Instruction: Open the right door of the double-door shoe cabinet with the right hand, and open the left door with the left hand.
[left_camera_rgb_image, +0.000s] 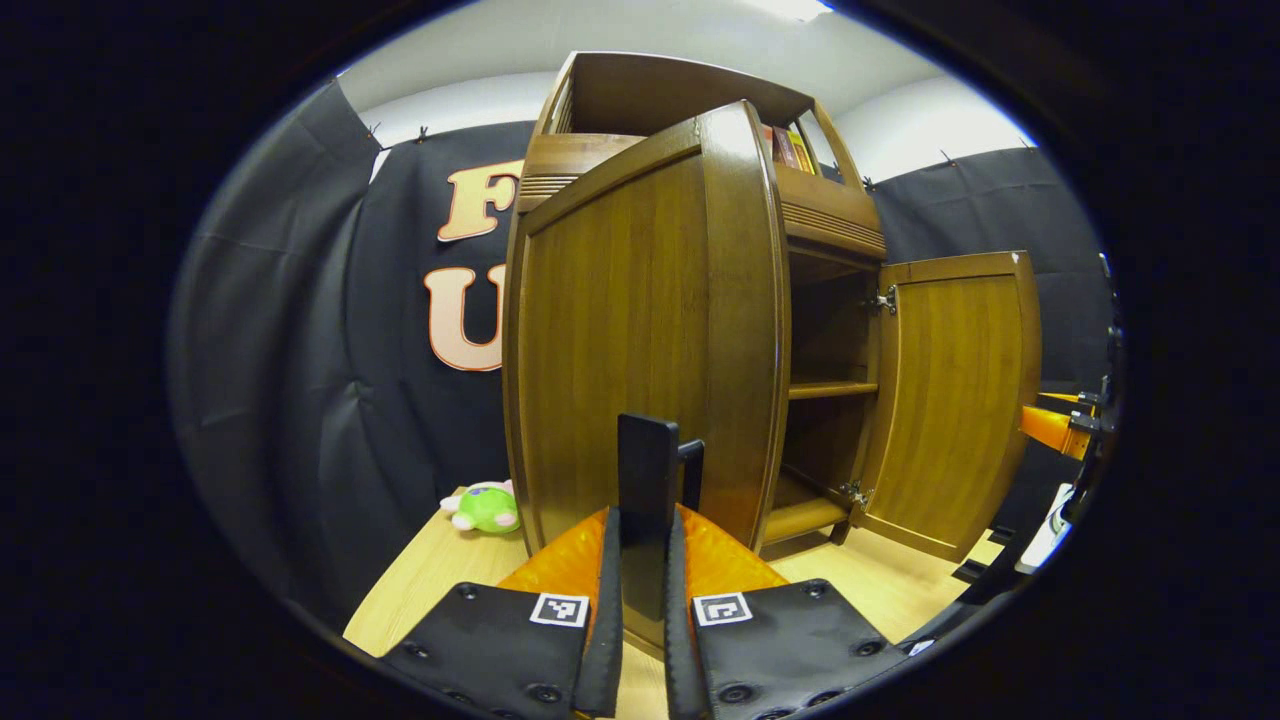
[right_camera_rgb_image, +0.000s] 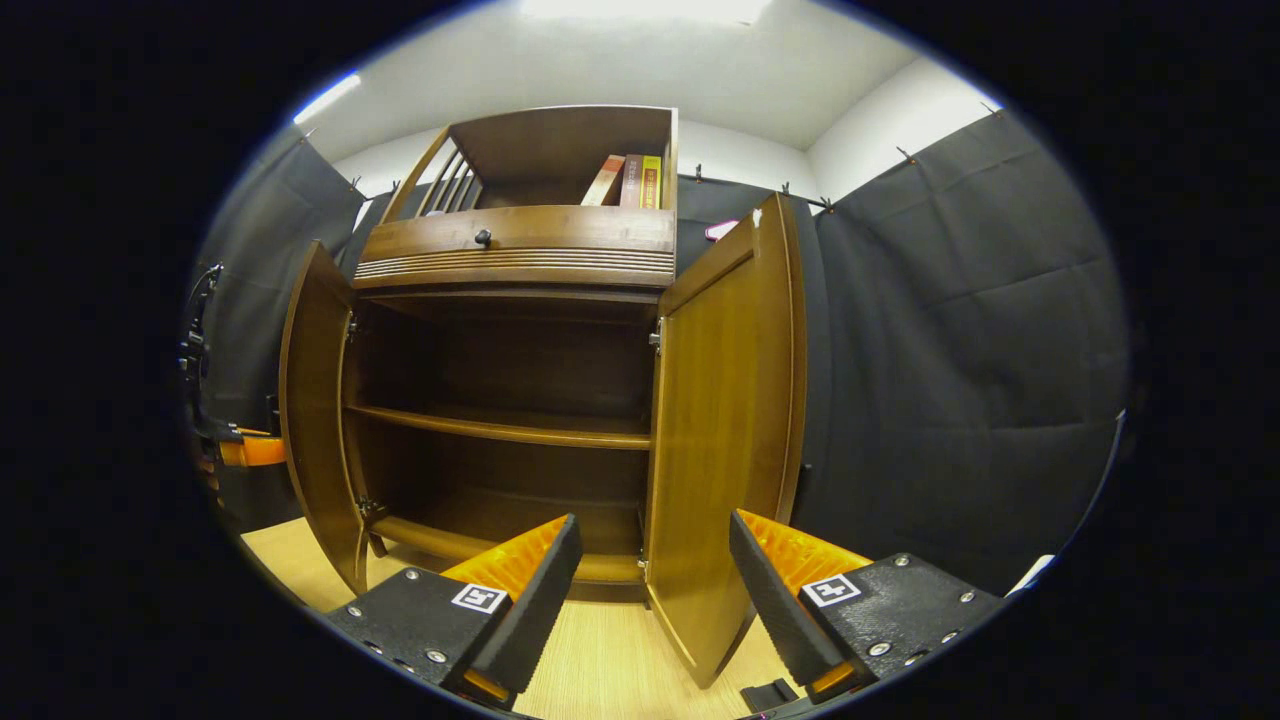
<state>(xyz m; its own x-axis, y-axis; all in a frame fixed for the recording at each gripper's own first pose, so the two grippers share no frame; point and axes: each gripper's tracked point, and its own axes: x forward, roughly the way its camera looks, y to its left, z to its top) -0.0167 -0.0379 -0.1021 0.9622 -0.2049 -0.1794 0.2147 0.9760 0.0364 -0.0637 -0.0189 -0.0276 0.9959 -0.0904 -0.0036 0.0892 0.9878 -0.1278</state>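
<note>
left gripper (left_camera_rgb_image: 645, 560), seen in the left gripper view, has its two fingers pinched tight on the upright dark handle (left_camera_rgb_image: 648, 480) of the left door (left_camera_rgb_image: 640, 330), which stands swung out from the wooden shoe cabinet (left_camera_rgb_image: 830, 230). right door (left_camera_rgb_image: 950, 400) hangs wide open beyond it. a green plush toy (left_camera_rgb_image: 485, 507) lies on the light wooden floor (left_camera_rgb_image: 420, 590) beside the cabinet. in the right gripper view, the right gripper (right_camera_rgb_image: 655, 590) is spread wide and grips nothing, with the right door's edge (right_camera_rgb_image: 725, 420) between its fingers but untouched. inside, a shelf (right_camera_rgb_image: 500, 425) crosses the dark interior, and books (right_camera_rgb_image: 630, 180) stand in the top compartment.
</note>
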